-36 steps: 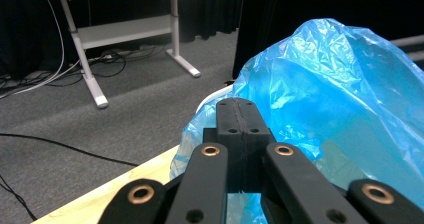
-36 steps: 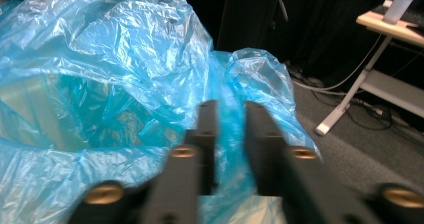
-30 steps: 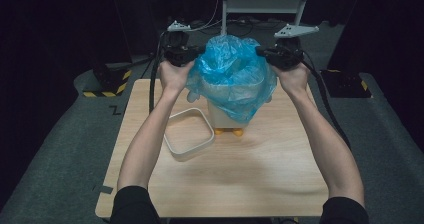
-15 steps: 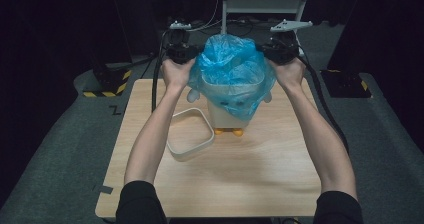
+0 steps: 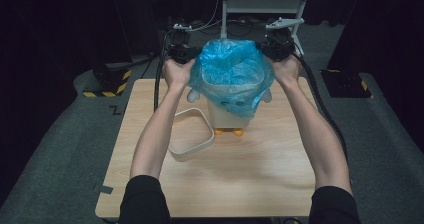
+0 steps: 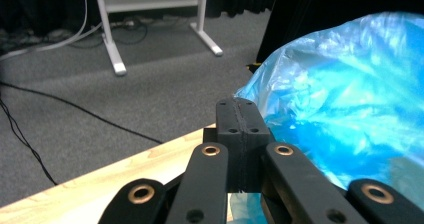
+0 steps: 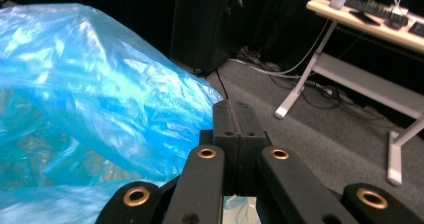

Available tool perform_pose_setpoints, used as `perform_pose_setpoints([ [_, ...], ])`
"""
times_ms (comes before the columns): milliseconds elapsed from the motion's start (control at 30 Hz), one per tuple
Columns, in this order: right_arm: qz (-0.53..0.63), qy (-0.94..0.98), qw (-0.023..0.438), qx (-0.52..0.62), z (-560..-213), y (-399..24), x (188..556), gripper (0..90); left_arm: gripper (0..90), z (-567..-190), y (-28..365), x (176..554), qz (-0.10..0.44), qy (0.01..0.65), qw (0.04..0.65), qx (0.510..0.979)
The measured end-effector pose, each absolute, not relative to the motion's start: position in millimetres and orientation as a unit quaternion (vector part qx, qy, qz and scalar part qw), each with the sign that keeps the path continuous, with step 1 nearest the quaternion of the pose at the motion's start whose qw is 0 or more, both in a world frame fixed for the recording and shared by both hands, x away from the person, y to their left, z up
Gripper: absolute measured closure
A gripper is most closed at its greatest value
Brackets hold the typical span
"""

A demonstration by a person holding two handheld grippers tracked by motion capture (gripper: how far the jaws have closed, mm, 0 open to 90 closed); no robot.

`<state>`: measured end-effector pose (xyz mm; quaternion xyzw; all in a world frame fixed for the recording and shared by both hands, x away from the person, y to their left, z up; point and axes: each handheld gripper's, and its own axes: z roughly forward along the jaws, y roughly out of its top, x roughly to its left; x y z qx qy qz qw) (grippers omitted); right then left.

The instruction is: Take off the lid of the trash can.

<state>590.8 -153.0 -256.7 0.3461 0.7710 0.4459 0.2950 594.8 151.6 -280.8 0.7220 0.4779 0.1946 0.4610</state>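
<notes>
Wooden table [image 5: 280, 174], white ring [image 5: 190, 134] beside bin [image 5: 227, 111], both grippers' fingers clenched on blue bag [image 5: 230, 71]

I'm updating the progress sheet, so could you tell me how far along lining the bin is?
Done: the blue bag is opened over the white penguin-shaped bin. In hand: the left tool and right tool pinch its opposite edges. Left: the beige ring lies beside the bin on the table.

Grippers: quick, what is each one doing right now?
Left gripper: shut on the blue bag, at its left edge.
Right gripper: shut on the same bag, at its right edge.
</notes>
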Motion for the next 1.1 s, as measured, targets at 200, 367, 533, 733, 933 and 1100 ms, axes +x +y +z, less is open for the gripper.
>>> perform_pose_setpoints([
  [200, 0.441, 0.776, 0.281, 0.353, -263, -153, 598, 90.0, 90.0, -297, 148, 605, 0.165, 0.486, 0.442, 0.735],
  [367, 0.445, 0.775, 0.272, 0.357, -263, -155, 599, 90.0, 90.0, -309, 147, 610, 0.139, 0.495, 0.427, 0.744],
  [533, 0.435, 0.778, 0.267, 0.365, -267, -158, 601, 90.0, 90.0, -316, 144, 611, 0.131, 0.495, 0.416, 0.751],
  [733, 0.432, 0.781, 0.257, 0.371, -277, -160, 603, 90.0, 90.0, -321, 141, 614, 0.129, 0.497, 0.399, 0.759],
  [933, 0.431, 0.782, 0.248, 0.375, -286, -160, 603, 90.0, 90.0, -329, 137, 614, 0.129, 0.502, 0.37, 0.771],
  [1100, 0.433, 0.782, 0.245, 0.374, -290, -162, 600, 90.0, 90.0, -331, 138, 611, 0.133, 0.503, 0.367, 0.771],
])
